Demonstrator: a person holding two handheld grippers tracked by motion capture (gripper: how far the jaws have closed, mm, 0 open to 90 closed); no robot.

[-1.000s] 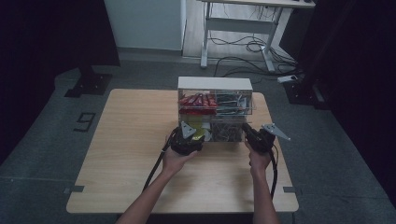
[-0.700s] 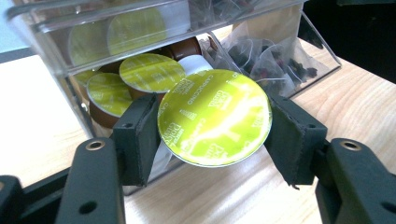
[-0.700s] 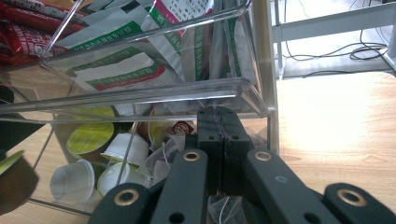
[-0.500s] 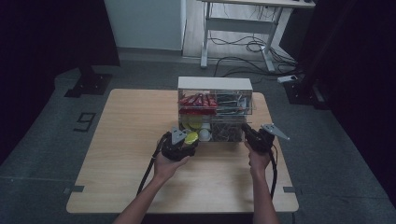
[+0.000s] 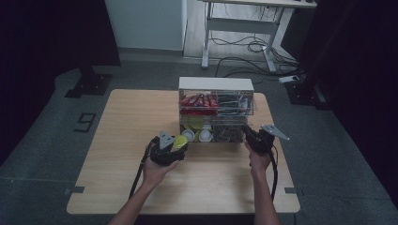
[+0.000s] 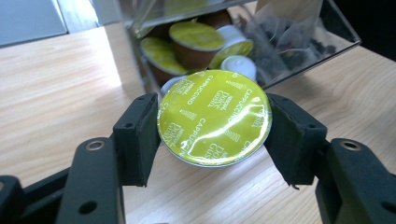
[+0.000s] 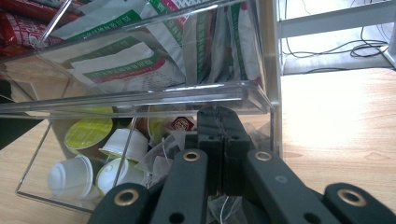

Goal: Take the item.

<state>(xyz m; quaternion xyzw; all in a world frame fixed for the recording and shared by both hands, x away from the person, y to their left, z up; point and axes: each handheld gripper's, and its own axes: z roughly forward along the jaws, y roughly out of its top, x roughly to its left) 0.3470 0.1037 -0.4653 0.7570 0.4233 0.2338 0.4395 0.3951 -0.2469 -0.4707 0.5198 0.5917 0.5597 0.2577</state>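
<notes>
Jaws of the left gripper stand partly apart and clamp a round coffee capsule with a shiny yellow-green foil lid by its rim, one black pad on each side; the capsule sits at the centre of the left gripper view, foil face toward the camera, above the pale wooden surface. In the high view the same capsule lies left of centre, just in front of the lower left corner of the clear acrylic two-tier organiser box, held by the left gripper.

Jaws of the right gripper are pressed fully together, pads meeting at the lower centre of the right gripper view; their tips reach into the open lower tier among translucent tea bags with dark contents, and whether a bag is pinched cannot be told. White and yellow-lidded capsules fill the lower left of that tier; green-and-white paper sachets stand in the tier above. In the high view the right gripper sits at the box's lower right corner.
</notes>
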